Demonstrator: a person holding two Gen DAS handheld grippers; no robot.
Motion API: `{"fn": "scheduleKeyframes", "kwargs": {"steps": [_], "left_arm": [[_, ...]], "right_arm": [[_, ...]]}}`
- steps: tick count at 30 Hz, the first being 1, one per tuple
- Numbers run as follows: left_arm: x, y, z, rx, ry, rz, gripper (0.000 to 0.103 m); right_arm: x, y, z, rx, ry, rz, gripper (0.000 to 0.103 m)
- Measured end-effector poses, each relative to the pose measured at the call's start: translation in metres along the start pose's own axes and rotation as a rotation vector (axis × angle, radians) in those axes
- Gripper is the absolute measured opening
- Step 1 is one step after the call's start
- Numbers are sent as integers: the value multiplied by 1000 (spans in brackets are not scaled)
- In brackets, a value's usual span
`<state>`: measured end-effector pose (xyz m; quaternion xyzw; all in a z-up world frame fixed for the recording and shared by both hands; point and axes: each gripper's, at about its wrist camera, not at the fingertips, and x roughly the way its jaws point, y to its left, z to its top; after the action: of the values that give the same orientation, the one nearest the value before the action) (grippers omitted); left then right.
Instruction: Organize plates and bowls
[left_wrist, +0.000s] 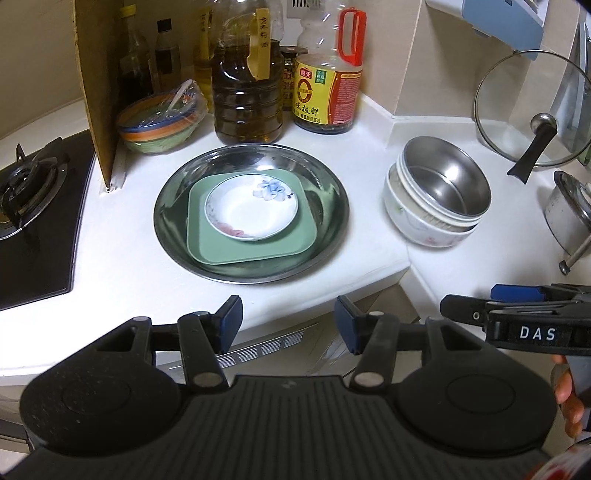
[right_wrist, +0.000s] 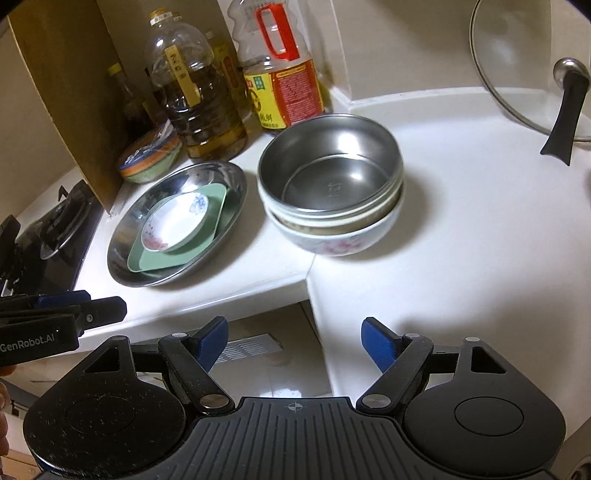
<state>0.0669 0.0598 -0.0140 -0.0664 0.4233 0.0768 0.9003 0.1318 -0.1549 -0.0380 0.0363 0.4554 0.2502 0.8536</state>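
Note:
A large steel plate sits on the white counter. A green square plate lies in it, with a small white flowered saucer on top. The same stack shows in the right wrist view. To its right a steel bowl is nested in a white flowered bowl, with another rim between them; this stack also shows in the right wrist view. My left gripper is open and empty, off the counter's front edge. My right gripper is open and empty, in front of the bowls.
Oil and sauce bottles stand at the back wall. Wrapped coloured bowls sit beside a cardboard panel. A gas hob is at left. A glass lid leans at right, by a steel pot.

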Motion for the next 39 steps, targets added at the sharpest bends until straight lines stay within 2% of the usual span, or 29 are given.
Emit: {"fn": "scheduleKeyframes", "kwargs": {"steps": [5,10,14,19,24,30,36,39], "left_arm": [[0,10,-2,13,4,-21,53],[0,16,-1,33,2,-40,60],[1,23,1,47,-5,-48,61],[1,33,4,65,-22,-51,68],[-5,38,8,99,-67,-54,84],[-7,41,13,122,-97,-101,90],[1,31,29,125,-85,-178,88],[8,14,39,156,-99,-189,85]], "right_arm": [[1,12,-2,8,-6,-10,79],[2,19,-3,24,-10,-31,79],[3,24,-4,44,-11,-51,79],[5,29,-6,67,-14,-78,79],[3,31,-9,86,-27,-126,79],[-1,25,-10,115,-58,-182,79],[-12,12,-3,157,-89,-208,79],[-19,2,6,168,-115,-212,79]]}}
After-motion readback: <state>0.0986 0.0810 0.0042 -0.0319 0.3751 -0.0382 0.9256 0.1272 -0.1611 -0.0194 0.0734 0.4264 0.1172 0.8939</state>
